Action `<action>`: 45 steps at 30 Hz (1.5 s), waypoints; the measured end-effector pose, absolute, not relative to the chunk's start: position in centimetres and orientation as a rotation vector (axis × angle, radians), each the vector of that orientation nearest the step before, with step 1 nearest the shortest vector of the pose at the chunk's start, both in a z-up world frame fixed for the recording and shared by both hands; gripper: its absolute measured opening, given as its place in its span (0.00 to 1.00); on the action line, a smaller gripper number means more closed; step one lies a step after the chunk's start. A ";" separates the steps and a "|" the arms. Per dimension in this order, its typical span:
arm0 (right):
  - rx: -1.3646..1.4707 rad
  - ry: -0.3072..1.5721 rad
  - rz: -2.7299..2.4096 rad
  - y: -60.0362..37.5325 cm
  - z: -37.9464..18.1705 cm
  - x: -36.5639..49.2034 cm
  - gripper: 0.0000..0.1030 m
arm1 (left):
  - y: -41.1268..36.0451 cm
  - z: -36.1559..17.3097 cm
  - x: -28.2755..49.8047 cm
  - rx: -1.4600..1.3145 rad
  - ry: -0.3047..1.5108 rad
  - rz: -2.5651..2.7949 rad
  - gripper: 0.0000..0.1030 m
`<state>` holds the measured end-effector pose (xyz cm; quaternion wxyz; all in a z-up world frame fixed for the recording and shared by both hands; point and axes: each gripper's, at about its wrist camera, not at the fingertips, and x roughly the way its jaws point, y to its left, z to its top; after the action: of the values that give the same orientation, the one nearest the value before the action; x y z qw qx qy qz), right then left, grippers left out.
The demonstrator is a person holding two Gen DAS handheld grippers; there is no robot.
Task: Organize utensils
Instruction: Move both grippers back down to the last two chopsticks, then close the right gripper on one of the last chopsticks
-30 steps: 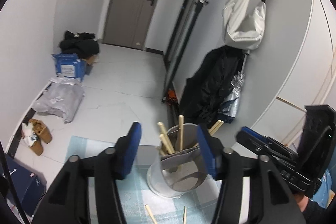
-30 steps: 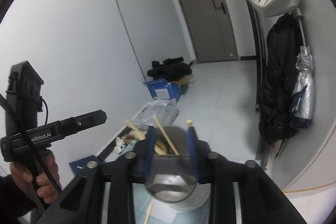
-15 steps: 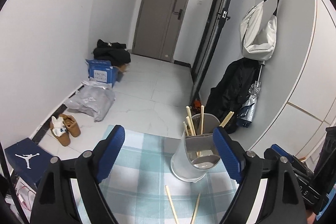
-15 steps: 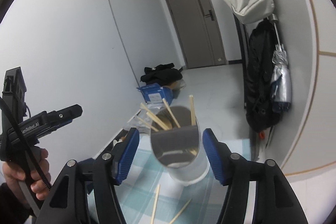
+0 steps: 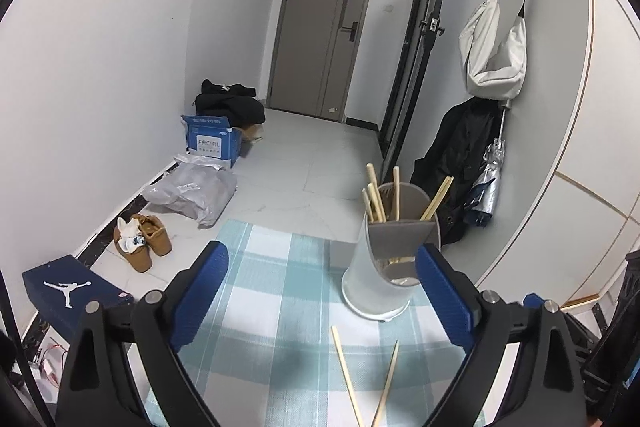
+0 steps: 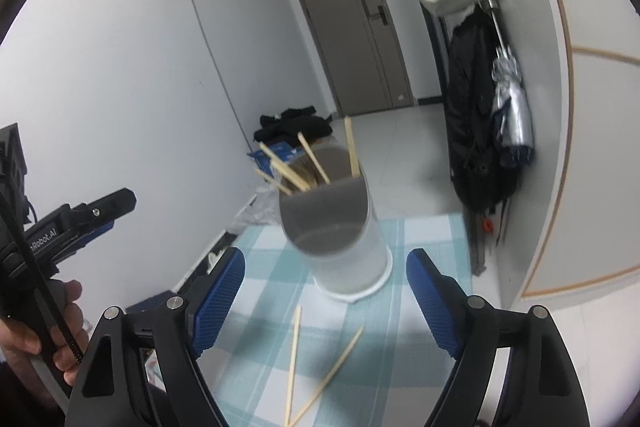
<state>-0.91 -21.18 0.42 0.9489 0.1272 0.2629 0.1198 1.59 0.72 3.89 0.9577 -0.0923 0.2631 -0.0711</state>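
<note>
- Chopsticks, two loose pale wooden ones (image 5: 362,379), lie flat on the teal-and-white checked cloth (image 5: 280,287) directly under my left gripper (image 5: 320,299), between its blue pads and slightly nearer me than their tips.
- Their long axes run roughly away from me; in the right wrist view the same pair (image 6: 316,367) meets at the near ends and splays apart toward the holder, a narrow V.
- Both grippers have just been opening: my left one now stands spread wide, and my right gripper (image 6: 326,291) is spread too, with nothing pinched in either.
- A second ago the holder sat close between both sets of pads; now both grippers sit further back from it, so I judge it has been let go and is standing on its own.
- Just beyond the pads stands the white cylindrical plastic holder (image 5: 380,275) with a grey insert, upright on the cloth, ahead and slightly right of my left gripper.
- Several more wooden chopsticks (image 5: 384,195) stand in it, tips up, fanned outward.
- I reckon the two loose sticks come next.
</note>
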 end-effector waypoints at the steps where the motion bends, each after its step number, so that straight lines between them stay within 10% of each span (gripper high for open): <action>1: 0.259 0.544 0.242 -21.1 0.0 -1.0 0.81 | 0.8 3.6 1.4 -0.188 0.535 -0.140 0.93; 28: 0.253 1.014 0.072 -18.3 -12.0 4.8 0.80 | 3.0 -1.3 2.6 -0.245 0.708 -0.153 0.99; 41: 0.097 1.087 0.038 -14.7 -14.1 8.6 0.45 | 7.7 -2.7 4.2 -0.390 0.791 -0.043 0.99; 45: -0.025 1.073 0.021 -13.0 -14.3 9.2 0.18 | 8.2 -3.1 4.3 -0.407 0.809 -0.020 0.99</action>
<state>9.22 -12.98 -14.32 0.8593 -0.0120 0.5112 0.0101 4.34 8.18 -3.09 0.8992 -0.1968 0.3906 -0.0095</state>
